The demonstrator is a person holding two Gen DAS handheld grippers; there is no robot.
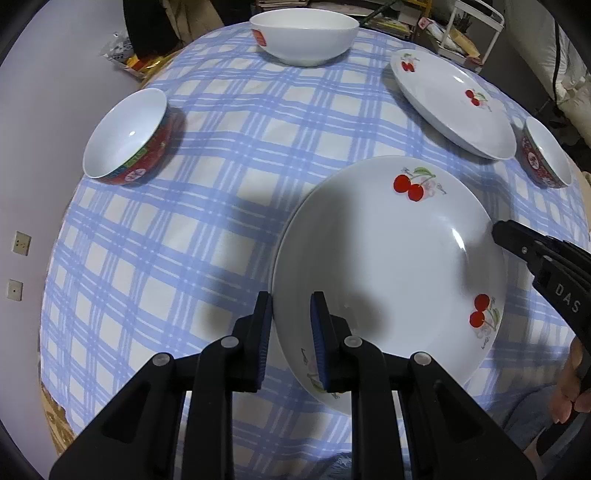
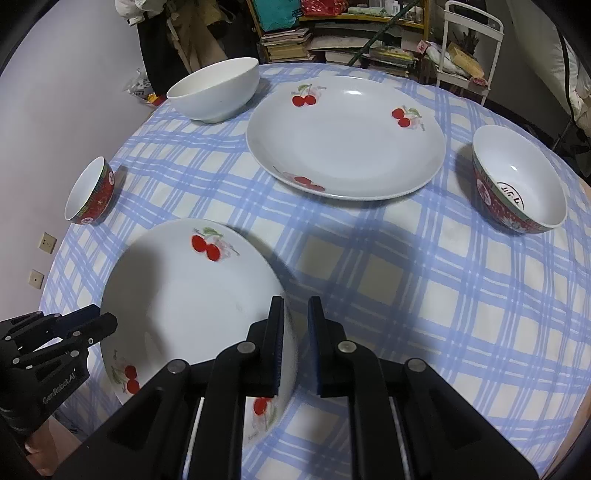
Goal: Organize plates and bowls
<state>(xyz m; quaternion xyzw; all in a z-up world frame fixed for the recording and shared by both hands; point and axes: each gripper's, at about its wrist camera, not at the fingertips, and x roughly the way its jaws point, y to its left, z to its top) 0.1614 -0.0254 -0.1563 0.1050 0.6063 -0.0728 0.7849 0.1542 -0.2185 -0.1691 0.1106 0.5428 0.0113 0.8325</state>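
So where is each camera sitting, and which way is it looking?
Left wrist view: it sits on the left claw, looking steeply down along the fingers at the near cherry plate, whose left rim the claw pinches. The right claw and some fingers show at the right edge.
Right wrist view: it sits on the right claw, looking down at the same plate's right rim. The left claw shows at the lower left.
Shared: both plates, the white bowl, two red-patterned bowls and the blue checked cloth.

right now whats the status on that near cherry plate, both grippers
Left gripper clamped on near cherry plate rim, left edge. Right gripper clamped on its opposite rim. Second cherry plate waits beyond; path between them bare cloth, bowls off to the sides.
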